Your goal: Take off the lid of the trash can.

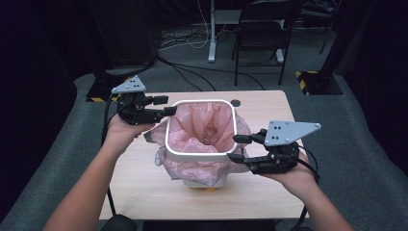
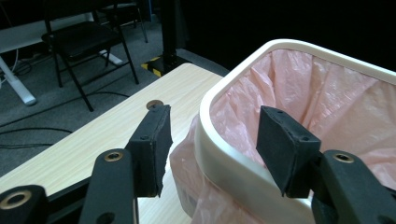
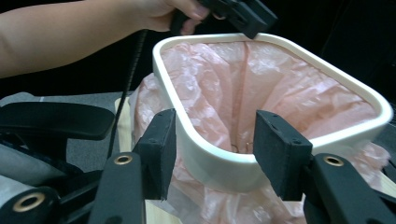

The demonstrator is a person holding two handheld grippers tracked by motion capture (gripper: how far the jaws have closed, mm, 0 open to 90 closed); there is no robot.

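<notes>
A white bin point(image 1: 201, 156) lined with a pink plastic bag point(image 1: 204, 125) stands in the middle of the wooden table point(image 1: 144, 192). The bag's edge is folded over the rim and hangs down outside. My left gripper point(image 1: 169, 105) is at the bin's far left corner. In the left gripper view point(image 2: 212, 121) its jaws stand open astride the rim point(image 2: 208, 140), one outside and one over the liner point(image 2: 327, 93), with a gap at each pad. My right gripper point(image 1: 233, 147) is at the near right corner, open, with the rim point(image 3: 210, 158) between its jaws point(image 3: 215, 121).
A black folding chair point(image 1: 262, 29) and a white desk leg point(image 1: 211, 33) stand beyond the table on grey carpet with loose cables. A round grommet point(image 1: 235, 103) sits near the table's far edge. The person's left forearm point(image 3: 70, 32) reaches past the bin.
</notes>
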